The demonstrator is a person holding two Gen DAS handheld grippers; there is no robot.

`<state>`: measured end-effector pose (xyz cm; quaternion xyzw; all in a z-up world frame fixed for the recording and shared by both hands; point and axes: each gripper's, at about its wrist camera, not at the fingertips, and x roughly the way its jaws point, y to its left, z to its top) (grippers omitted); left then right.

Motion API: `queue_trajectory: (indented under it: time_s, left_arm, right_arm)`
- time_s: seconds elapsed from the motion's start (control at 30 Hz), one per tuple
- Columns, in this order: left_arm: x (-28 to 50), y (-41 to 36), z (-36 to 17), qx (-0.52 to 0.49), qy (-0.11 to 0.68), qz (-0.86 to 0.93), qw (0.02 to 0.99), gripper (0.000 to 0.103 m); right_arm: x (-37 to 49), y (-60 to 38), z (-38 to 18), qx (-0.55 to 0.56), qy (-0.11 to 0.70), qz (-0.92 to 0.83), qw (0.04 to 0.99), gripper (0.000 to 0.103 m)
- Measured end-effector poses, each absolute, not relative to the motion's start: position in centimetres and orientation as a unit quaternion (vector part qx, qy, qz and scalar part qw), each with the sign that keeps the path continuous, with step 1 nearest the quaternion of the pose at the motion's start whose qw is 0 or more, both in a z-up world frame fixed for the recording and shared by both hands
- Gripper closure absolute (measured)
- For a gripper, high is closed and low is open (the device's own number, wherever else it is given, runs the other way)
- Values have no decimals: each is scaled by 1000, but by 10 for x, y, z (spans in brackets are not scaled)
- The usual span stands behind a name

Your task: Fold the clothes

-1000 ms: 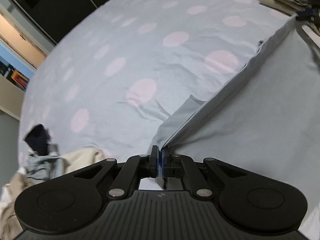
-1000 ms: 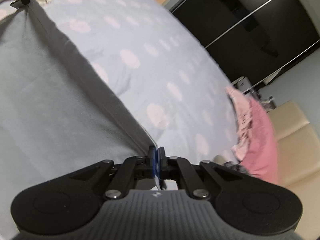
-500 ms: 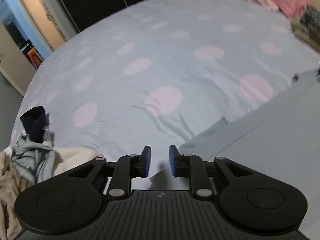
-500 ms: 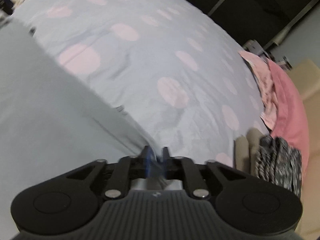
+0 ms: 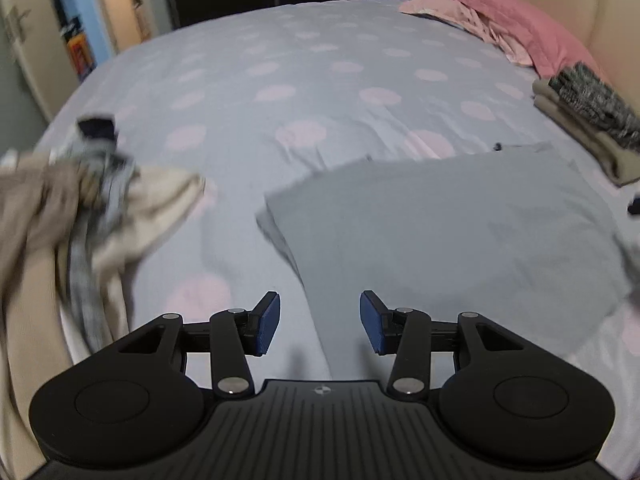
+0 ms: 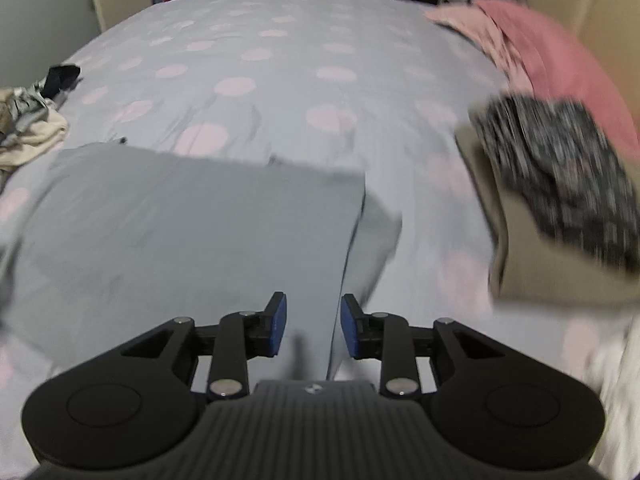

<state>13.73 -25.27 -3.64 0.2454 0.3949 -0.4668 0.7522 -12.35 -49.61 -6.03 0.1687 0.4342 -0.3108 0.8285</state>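
- The left gripper (image 5: 320, 326) hovers above the bed with its blue-padded jaws spread wide, and there's nothing between them.
- Just beyond those jaws lies the plain grey folded garment (image 5: 440, 232), flat on the pale blue bedsheet with pink polka dots (image 5: 280, 80), its near left edge running right between the fingertips in the left wrist view.
- The right gripper (image 6: 313, 326) is parted too, a little less widely, and holds nothing.
- From the right wrist view the grey garment (image 6: 180, 224) spreads ahead and to the left, with its right edge in line with the gap between the jaws; a lower layer peeks out past that edge.
- To the left, a rumpled heap of beige and grey unfolded clothes (image 5: 80, 208) sits at the bed's edge, apart from the grey piece.
- On the right, a stack of folded items, a black-and-white patterned garment on top of a tan one (image 6: 560, 200), lies near the grey garment but not touching it.
- Farther back, a pink pillow (image 5: 520, 24) rests at the head of the bed.
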Motion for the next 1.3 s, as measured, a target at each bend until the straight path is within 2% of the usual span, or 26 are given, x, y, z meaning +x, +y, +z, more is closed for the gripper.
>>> queue_trajectory:
  time_s: [0.2, 0.4, 0.7, 0.73, 0.8, 0.87, 0.9, 1.3]
  left_arm:
    - [126, -208, -59, 143, 456, -437, 763, 61]
    - [129, -190, -87, 66, 511, -392, 762, 61]
    - [123, -201, -113, 67, 514, -364, 774, 63]
    - [120, -202, -113, 75, 510, -362, 776, 66]
    - [114, -204, -111, 90, 500, -353, 786, 84]
    - [108, -205, -107, 90, 495, -352, 789, 97]
    - [107, -205, -105, 92, 494, -350, 790, 99]
    - [114, -190, -47, 78, 498, -366, 782, 102]
  right_arm:
    - [-174, -475, -84, 277, 405, -337, 803, 68]
    - [-201, -476, -113, 387, 358, -370, 765, 63]
    - [-205, -481, -147, 469, 322, -364, 737, 59]
    - [-204, -482, -148, 471, 321, -364, 737, 65]
    - [-200, -481, -148, 469, 324, -363, 737, 74]
    - [-198, -480, -147, 468, 325, -364, 737, 88]
    - [-198, -480, -144, 469, 321, -364, 738, 93]
    - [-205, -472, -85, 450, 294, -357, 764, 96]
